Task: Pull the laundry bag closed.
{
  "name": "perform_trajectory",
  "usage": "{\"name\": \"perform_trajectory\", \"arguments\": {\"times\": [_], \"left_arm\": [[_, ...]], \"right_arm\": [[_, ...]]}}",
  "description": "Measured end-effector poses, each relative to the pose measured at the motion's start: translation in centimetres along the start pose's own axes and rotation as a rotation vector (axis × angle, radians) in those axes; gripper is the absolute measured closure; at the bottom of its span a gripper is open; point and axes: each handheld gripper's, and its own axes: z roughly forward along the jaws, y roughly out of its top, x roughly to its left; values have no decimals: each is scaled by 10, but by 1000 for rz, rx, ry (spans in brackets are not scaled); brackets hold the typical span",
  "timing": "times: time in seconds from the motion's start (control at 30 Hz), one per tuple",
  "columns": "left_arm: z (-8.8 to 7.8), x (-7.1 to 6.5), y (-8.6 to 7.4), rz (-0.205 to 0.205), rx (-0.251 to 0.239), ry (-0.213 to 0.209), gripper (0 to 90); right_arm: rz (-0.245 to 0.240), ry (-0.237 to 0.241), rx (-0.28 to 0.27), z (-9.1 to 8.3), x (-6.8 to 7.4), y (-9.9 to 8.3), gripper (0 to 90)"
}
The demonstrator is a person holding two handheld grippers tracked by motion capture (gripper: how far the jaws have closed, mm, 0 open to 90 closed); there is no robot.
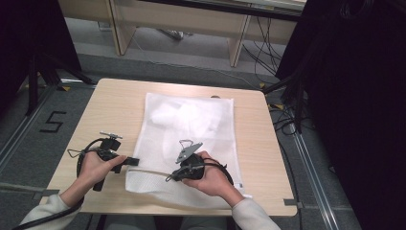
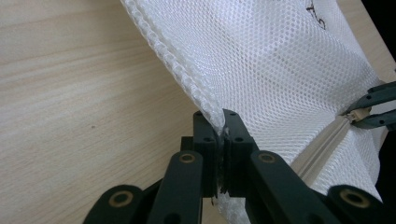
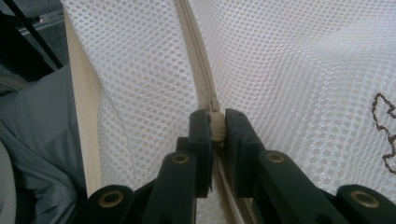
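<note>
A white mesh laundry bag point(image 1: 191, 139) lies flat on the wooden table point(image 1: 110, 110), with a white item inside near its far end. A beige zipper point(image 1: 151, 171) runs along the bag's near edge. My left gripper point(image 1: 135, 162) is shut on the bag's left near corner; in the left gripper view the mesh bag point(image 2: 280, 70) is pinched between the jaws of the left gripper point(image 2: 221, 127). My right gripper point(image 1: 168, 179) is shut on the zipper pull point(image 3: 215, 122), which sits between the jaws of the right gripper point(image 3: 215, 119), with the zipper point(image 3: 196, 51) running ahead.
The table's near edge runs just under the person's wrists. Bare wood lies left of the bag. A grey floor with a "5" marking point(image 1: 52, 122), cables point(image 1: 268, 52) and wooden furniture legs point(image 1: 237, 45) surround the table.
</note>
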Motion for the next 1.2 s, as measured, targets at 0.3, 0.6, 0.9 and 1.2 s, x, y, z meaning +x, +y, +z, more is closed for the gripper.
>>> {"name": "perform_trajectory", "arguments": {"times": [0.3, 0.6, 0.9, 1.2], "left_arm": [[0, 1, 0, 2, 1, 10, 855], [1, 1, 0, 3, 6, 12, 855], [1, 1, 0, 5, 7, 16, 855], [1, 2, 0, 4, 8, 18, 855]], "right_arm": [[12, -8, -6, -6, -2, -5, 823], [17, -4, -1, -9, -3, -8, 824], [14, -16, 2, -12, -5, -12, 824], [23, -12, 3, -15, -5, -15, 824]]}}
